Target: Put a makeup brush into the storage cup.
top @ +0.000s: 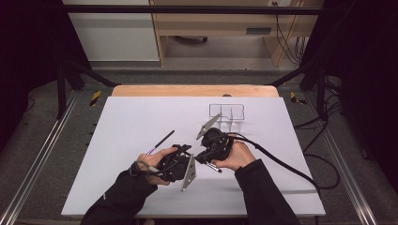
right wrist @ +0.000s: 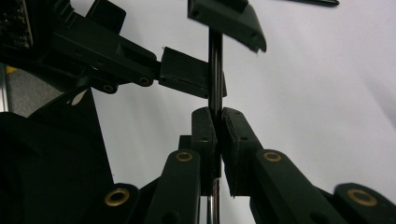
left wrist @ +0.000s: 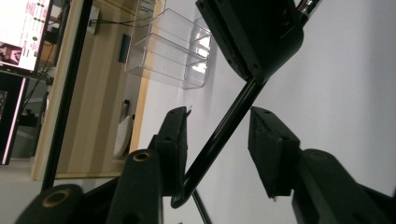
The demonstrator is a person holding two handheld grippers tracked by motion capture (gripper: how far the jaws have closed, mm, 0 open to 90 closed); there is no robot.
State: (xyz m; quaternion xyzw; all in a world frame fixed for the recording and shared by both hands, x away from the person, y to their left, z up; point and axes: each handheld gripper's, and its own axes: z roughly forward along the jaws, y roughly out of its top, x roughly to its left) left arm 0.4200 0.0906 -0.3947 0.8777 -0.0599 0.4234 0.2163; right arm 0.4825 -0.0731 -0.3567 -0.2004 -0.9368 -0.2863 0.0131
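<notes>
Glossy black pen [right wrist: 215, 70], clear plastic organizer [left wrist: 170, 49], matt white table [top: 141, 117] with wooden edge.

From above I look forward and down on my white rectangular table [top: 141, 112]; both gripper cameras sit close, sharing the thin black pen [left wrist: 219, 135].

Open white table [top: 131, 117] left & front; obstacles: clear organizer [top: 227, 116] behind claws, prob. loose pen [top: 160, 141].

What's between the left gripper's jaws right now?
A black pen, clamped by the right gripper, crosses the gap in the left gripper view; the left gripper isn't pressing it.
</notes>
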